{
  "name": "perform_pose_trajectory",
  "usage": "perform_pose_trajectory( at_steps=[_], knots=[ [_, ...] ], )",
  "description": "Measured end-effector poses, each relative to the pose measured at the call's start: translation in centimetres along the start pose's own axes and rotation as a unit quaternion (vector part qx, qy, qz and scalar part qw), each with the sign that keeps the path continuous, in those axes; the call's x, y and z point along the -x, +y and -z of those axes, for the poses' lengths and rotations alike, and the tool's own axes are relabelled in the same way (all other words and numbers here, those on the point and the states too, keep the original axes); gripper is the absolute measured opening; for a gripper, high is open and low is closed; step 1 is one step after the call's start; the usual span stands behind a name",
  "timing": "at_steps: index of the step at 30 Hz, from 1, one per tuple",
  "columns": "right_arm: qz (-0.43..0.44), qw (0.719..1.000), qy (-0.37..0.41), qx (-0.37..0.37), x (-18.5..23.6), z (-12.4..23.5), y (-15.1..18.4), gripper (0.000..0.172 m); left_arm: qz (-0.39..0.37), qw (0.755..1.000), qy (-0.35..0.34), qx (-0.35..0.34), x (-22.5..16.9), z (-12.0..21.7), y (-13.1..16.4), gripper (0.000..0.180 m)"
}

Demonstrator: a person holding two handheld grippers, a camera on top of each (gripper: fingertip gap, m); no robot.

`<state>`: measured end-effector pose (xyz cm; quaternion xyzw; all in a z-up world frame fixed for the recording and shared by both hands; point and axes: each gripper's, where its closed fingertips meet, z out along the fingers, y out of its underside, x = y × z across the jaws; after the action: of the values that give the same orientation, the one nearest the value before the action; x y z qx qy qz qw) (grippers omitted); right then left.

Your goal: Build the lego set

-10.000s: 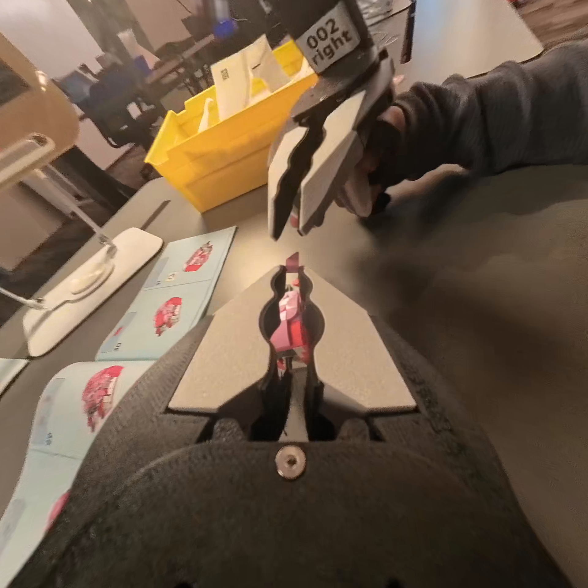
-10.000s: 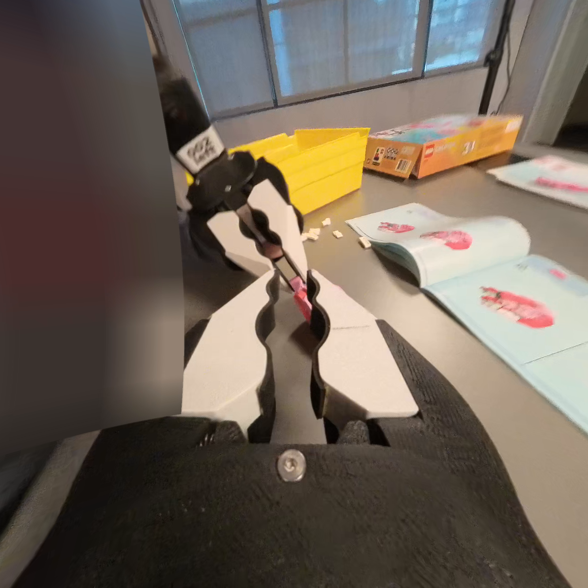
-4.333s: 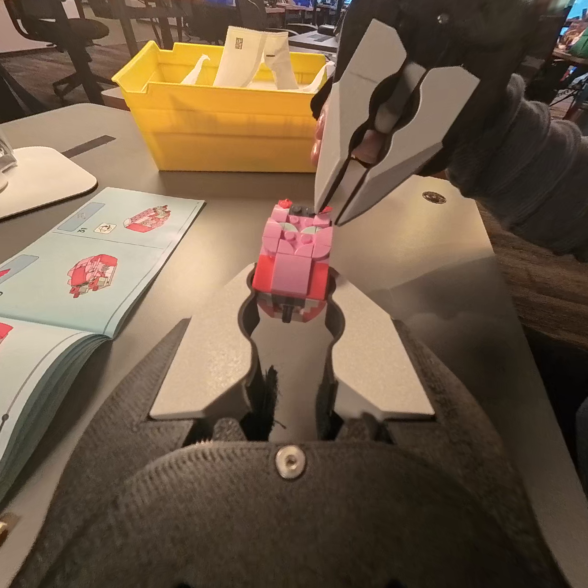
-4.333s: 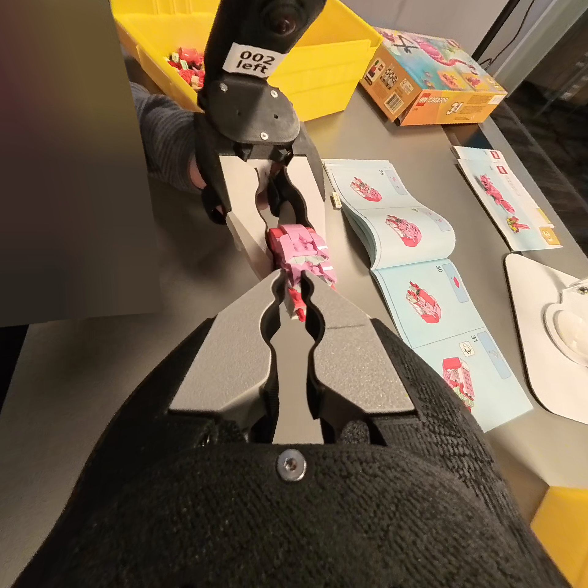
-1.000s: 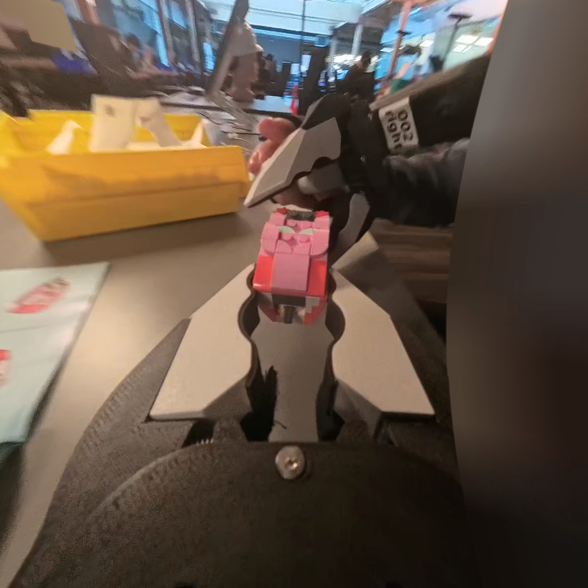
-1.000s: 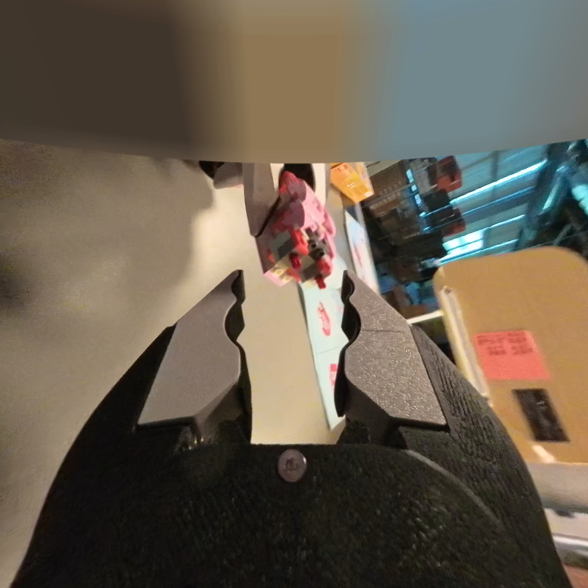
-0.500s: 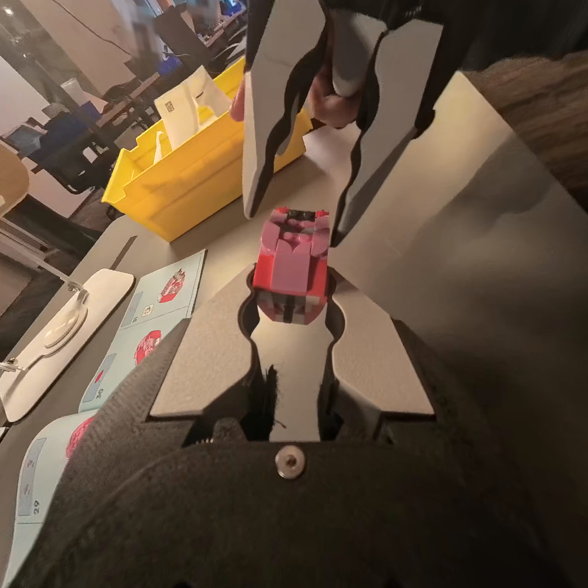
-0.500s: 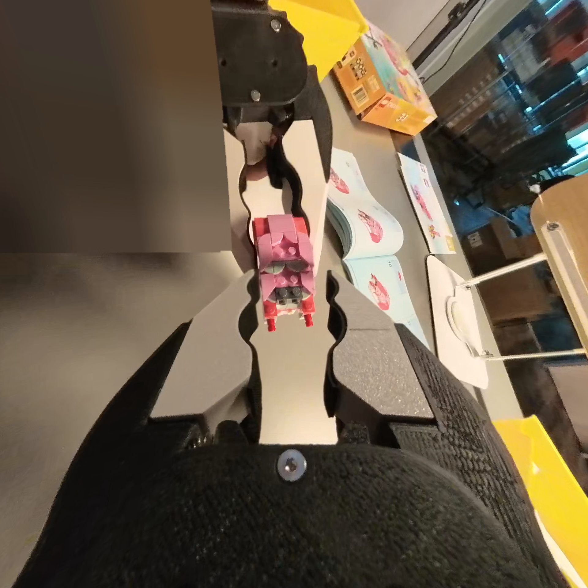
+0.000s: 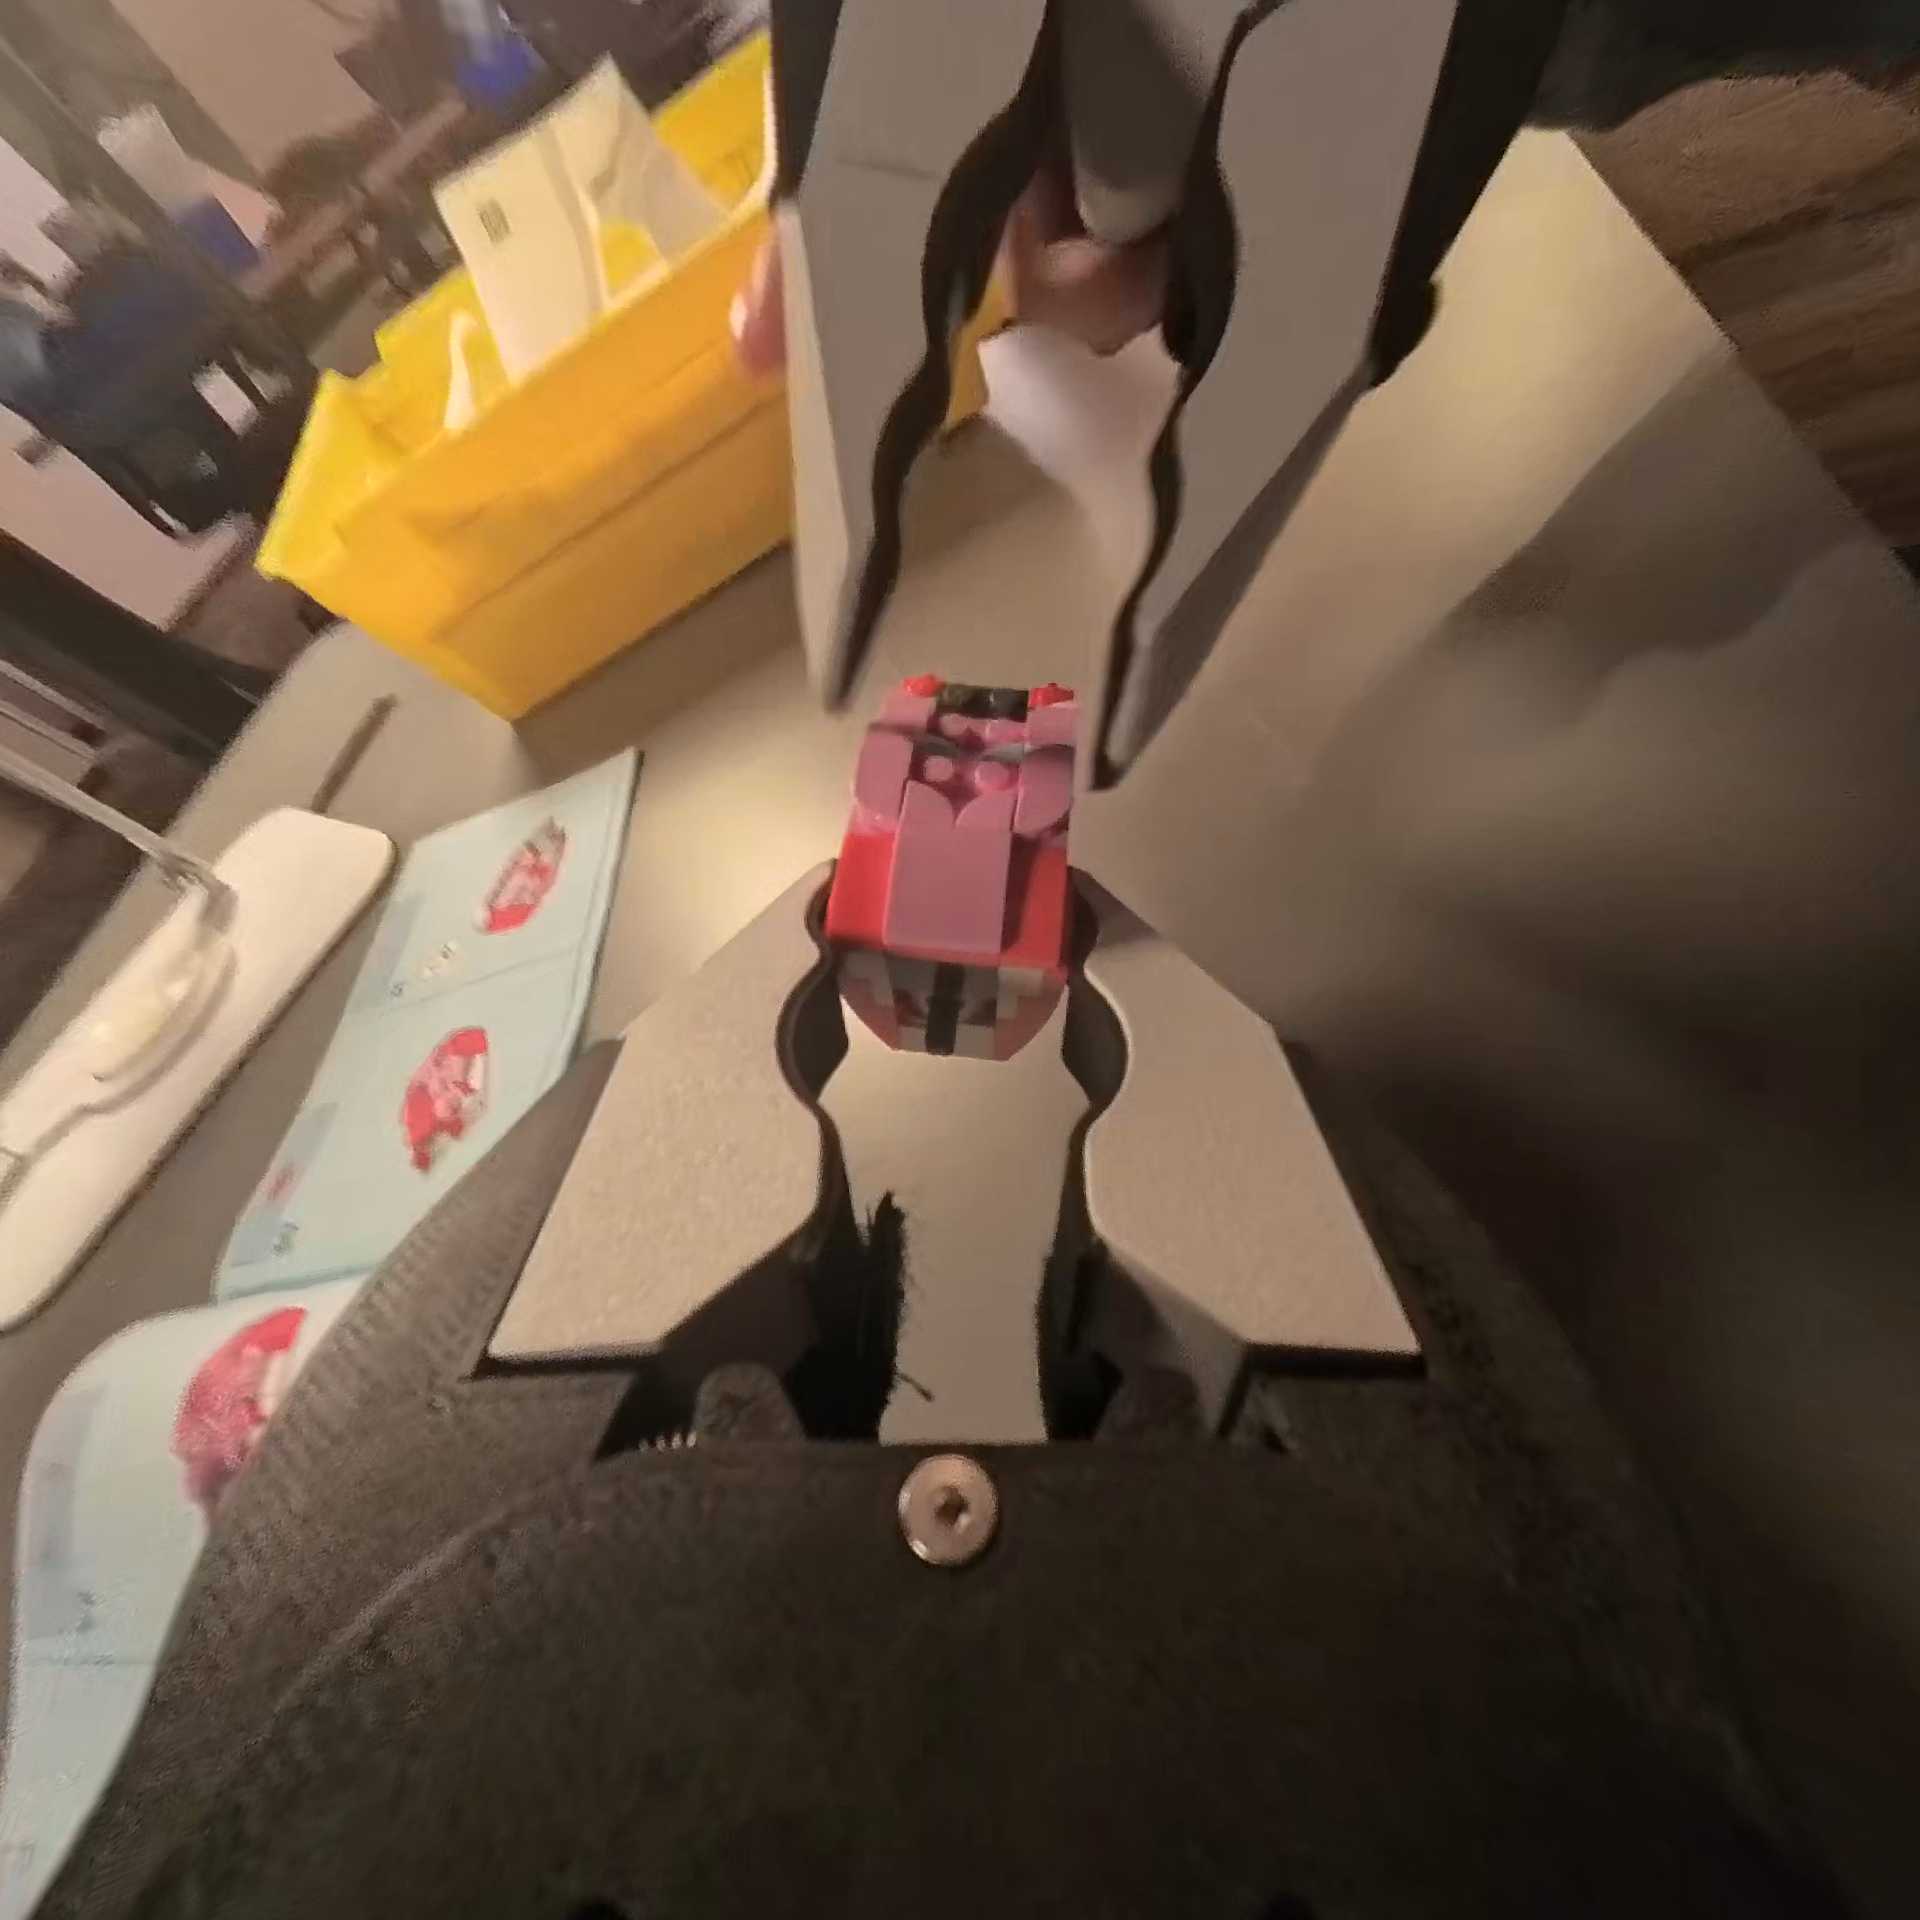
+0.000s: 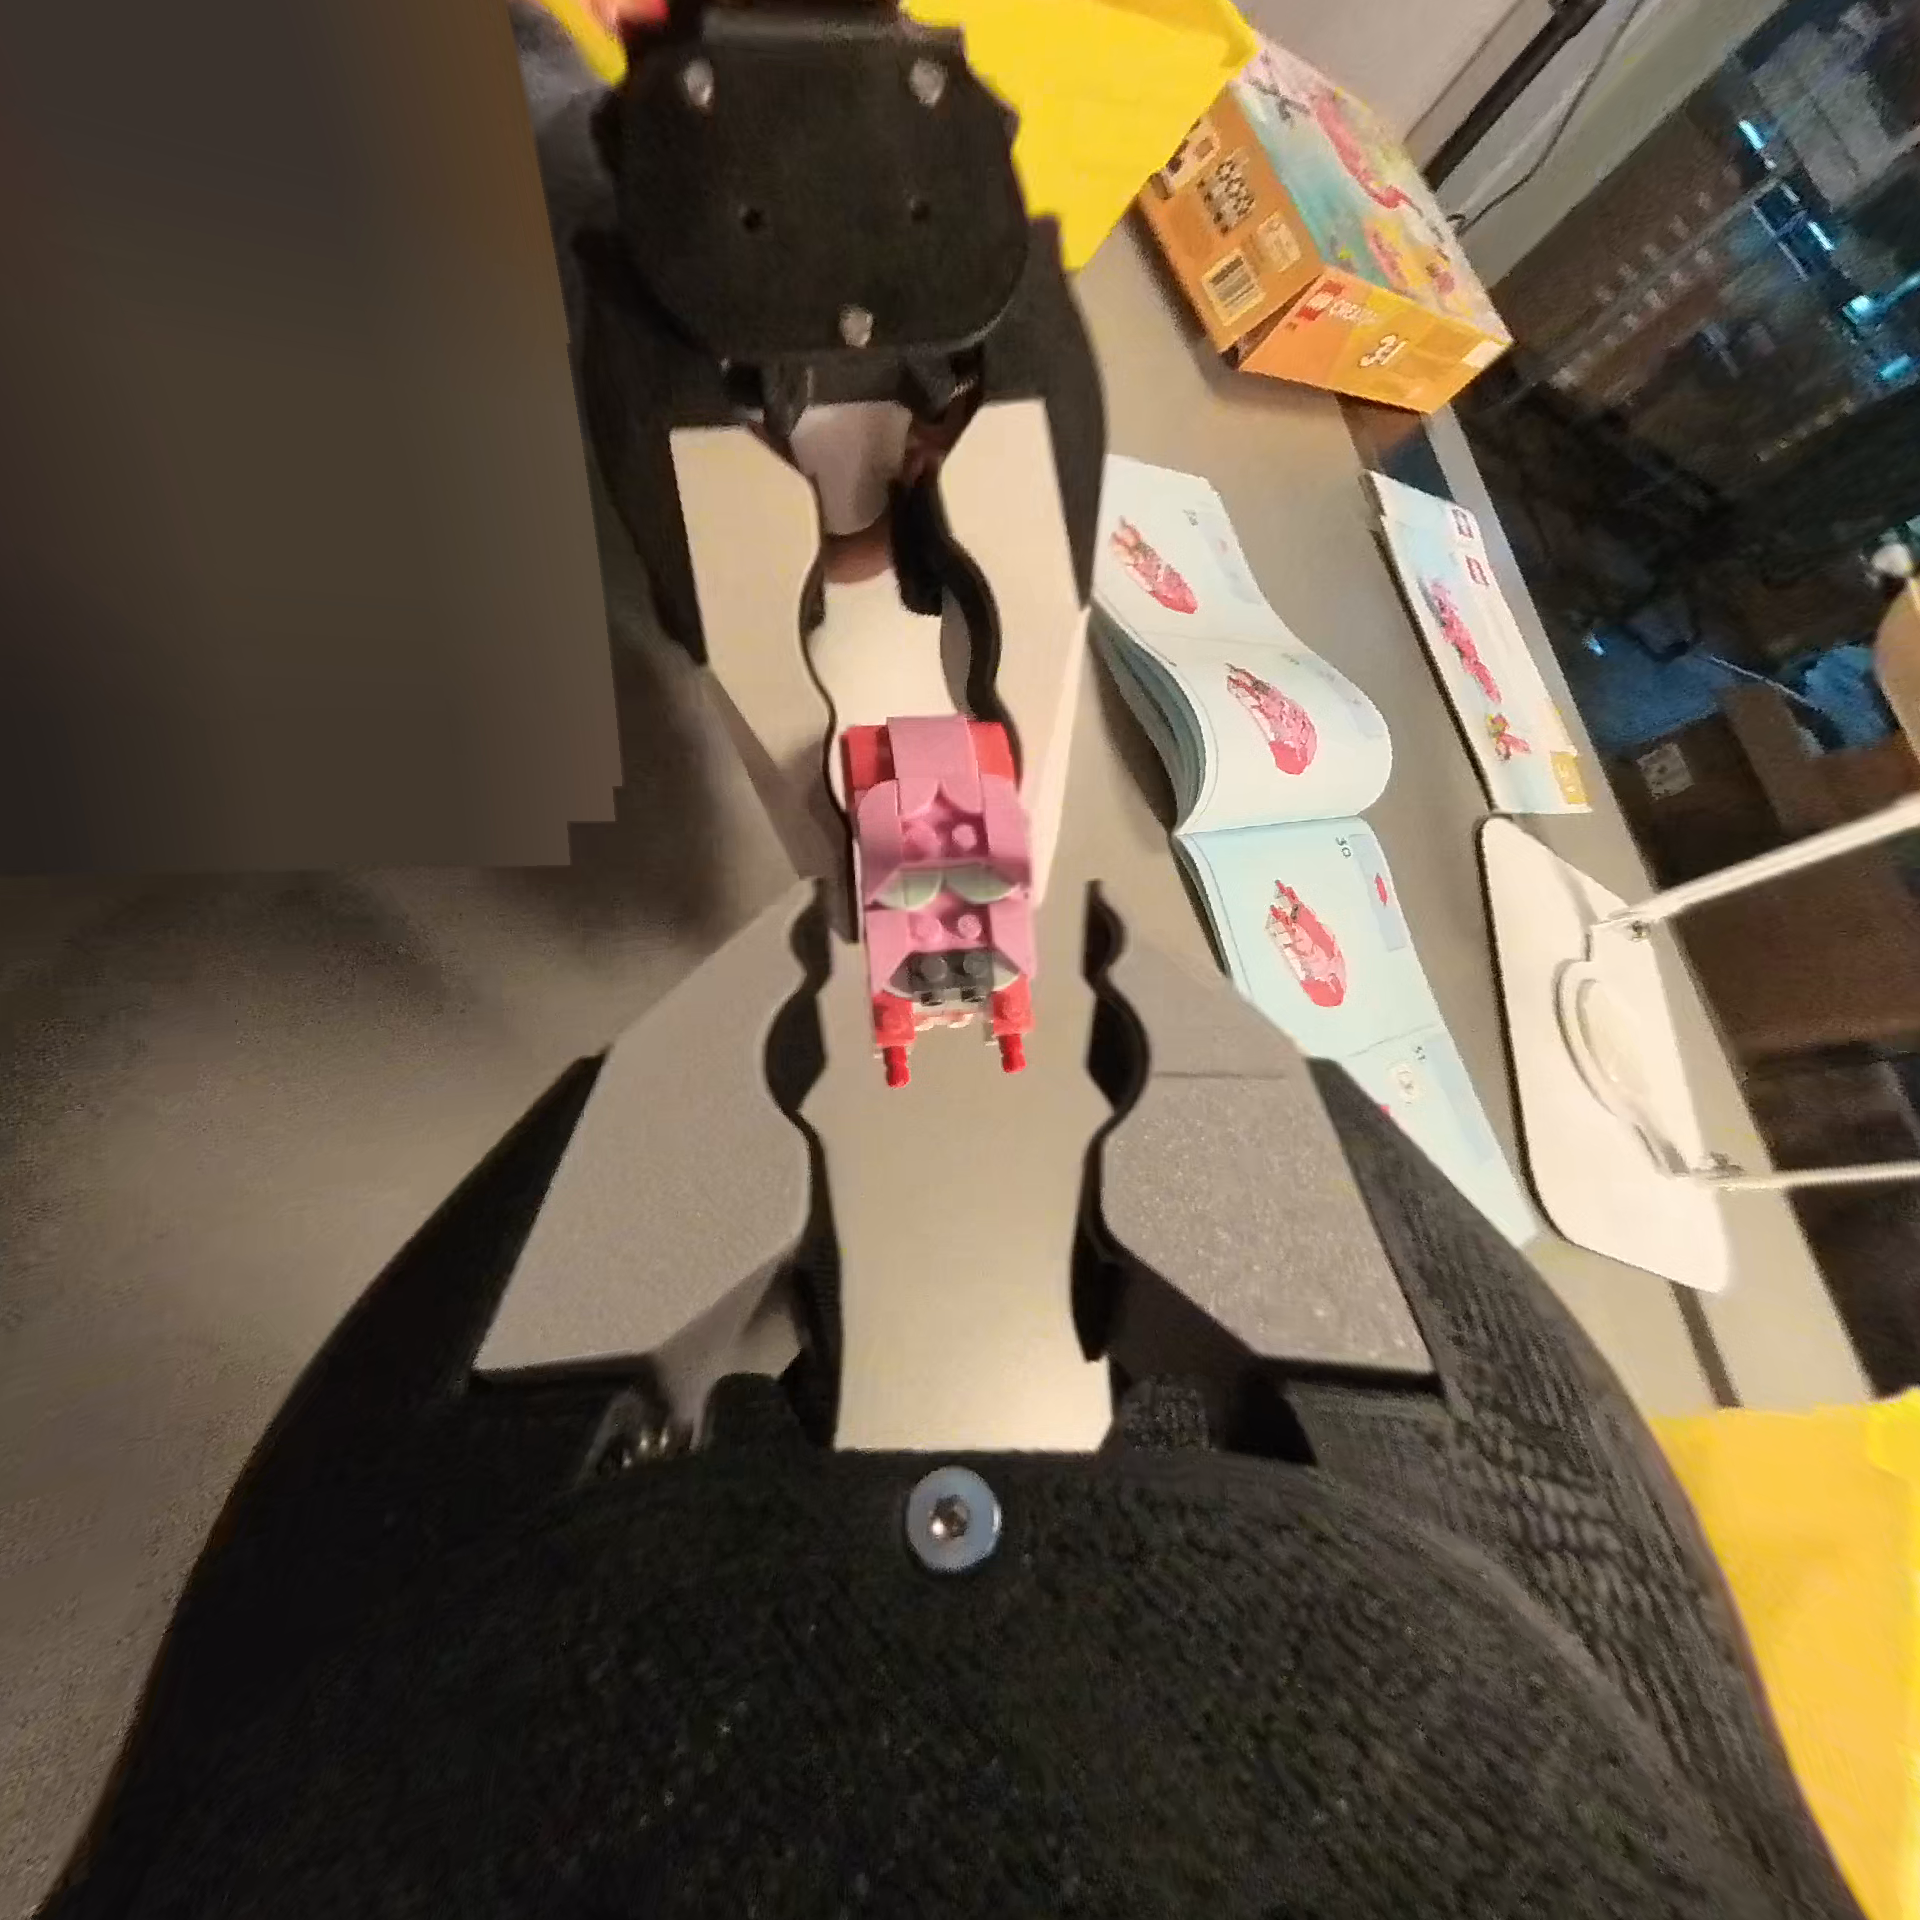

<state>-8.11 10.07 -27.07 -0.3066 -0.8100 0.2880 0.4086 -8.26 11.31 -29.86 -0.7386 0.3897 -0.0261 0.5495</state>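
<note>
In the left wrist view, the left gripper [image 9: 951,914] was clamped on a small pink and red brick model [image 9: 951,883]. Its two grey fingers [image 9: 717,1049] pressed on the red sides at the near end of the model. The model's long side ran straight ahead, away from the left gripper. The right gripper [image 9: 971,727] came down from the top, facing the left one. Its two fingers were apart, one on each side of the model's far end, and they did not seem to press on it. Under them was a grey table [image 9: 1507,727]. A yellow bin [image 9: 540,520] with white paper in it sat at the back left. An open light blue booklet [image 9: 457,1029] lay on the left, next to a white flat stand [image 9: 187,1029].

In the right wrist view, the right gripper [image 10: 951,935] had its fingers [image 10: 686,1132] spread apart. The brick model [image 10: 940,883] stuck out between the tips, with a gap showing on both sides. So the right gripper held nothing. The model's little red pegs pointed toward the right gripper. The left gripper [image 10: 925,769] held the far end of the model from the other side, so it was the one carrying it. The booklet [image 10: 1299,831] lay open on the right. An orange box [image 10: 1320,239] sat farther back, near the yellow bin [image 10: 1101,125]. A blurred patch covered the left side.
</note>
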Motion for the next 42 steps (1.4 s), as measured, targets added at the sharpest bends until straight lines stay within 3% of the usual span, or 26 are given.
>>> perform_pose_trajectory(
  at_steps=[2,5,8,11,16,21,26,29,35,42],
  knots=[
    [-0.036,0.999,0.019,-0.029,-1.0,0.4,0.2,0.062,0.036,0.999,0.014,0.033,-0.1,-0.4,1.2,0.039],
    [-0.109,0.981,0.116,-0.108,-5.1,1.6,0.9,0.061,0.08,0.994,0.045,0.054,-0.8,-0.7,1.8,0.039],
    [-0.193,0.921,0.291,-0.17,-11.0,3.8,3.5,0.035,0.08,0.992,0.062,0.072,-1.6,-0.8,1.9,0.039],
    [-0.195,0.868,0.419,-0.183,-14.6,5.5,5.7,0.029,0.091,0.987,0.078,0.104,-2.3,-1.2,3.0,0.039],
    [-0.136,0.834,0.512,-0.157,-17.8,5.0,7.0,0.018,0.143,0.975,0.105,0.131,-2.9,-1.4,4.0,0.04],
    [-0.185,0.795,0.56,-0.14,-19.9,5.2,9.0,0.015,0.152,0.975,0.093,0.135,-2.8,-1.5,4.0,0.04],
    [-0.161,0.801,0.556,-0.151,-19.5,5.5,8.2,0.004,0.156,0.976,0.069,0.136,-2.2,-1.6,4.2,0.051],
    [-0.167,0.81,0.541,-0.157,-19.4,5.0,8.2,0.002,0.163,0.975,0.056,0.139,-1.9,-1.6,4.4,0.066],
    [-0.179,0.814,0.526,-0.171,-19.2,4.8,8.1,0.001,0.178,0.972,0.054,0.143,-1.7,-1.7,4.6,0.08],
    [-0.171,0.822,0.517,-0.165,-19.1,4.3,8.0,0.001,0.169,0.975,0.067,0.128,-2.0,-1.7,4.0,0.07]
  ],
)
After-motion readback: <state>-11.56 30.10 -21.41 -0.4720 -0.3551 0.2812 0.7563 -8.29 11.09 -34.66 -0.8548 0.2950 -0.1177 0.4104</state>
